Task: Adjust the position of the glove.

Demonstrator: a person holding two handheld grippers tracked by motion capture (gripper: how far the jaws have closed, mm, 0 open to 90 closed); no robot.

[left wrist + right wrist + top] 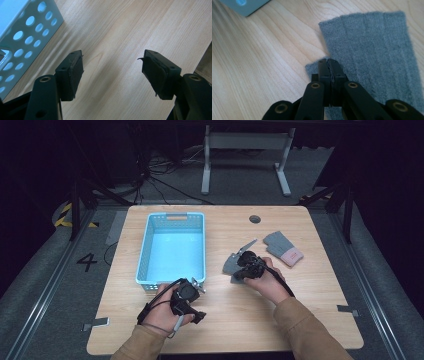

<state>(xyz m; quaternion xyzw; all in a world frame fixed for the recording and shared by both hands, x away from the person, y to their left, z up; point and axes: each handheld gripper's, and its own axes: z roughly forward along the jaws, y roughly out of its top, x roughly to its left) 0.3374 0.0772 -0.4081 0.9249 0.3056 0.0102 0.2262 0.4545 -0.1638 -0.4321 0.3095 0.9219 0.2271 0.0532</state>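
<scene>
Nearest, the left tongs rest in the person's hand at the near right corner of the pale blue perforated plastic basket, jaws standing apart with only bare wood between them; they seem parked there, ready to help at the basket. Right of the basket, the right tongs are pressed together on the near edge of a flat grey knitted glove, a fold of the cloth caught at their tips. The pinch at the hem looks chosen so that the glove can be lifted and carried over the basket's right wall. Beyond, farther right of the basket, a second grey knitted glove with a pink cuff lies flat and untouched, apart from the first. All of this sits on the light wooden surface, with the basket standing empty, open side up, presumably to receive both gloves. Farthest, beyond the basket, a white metal frame stands on the dark floor.
</scene>
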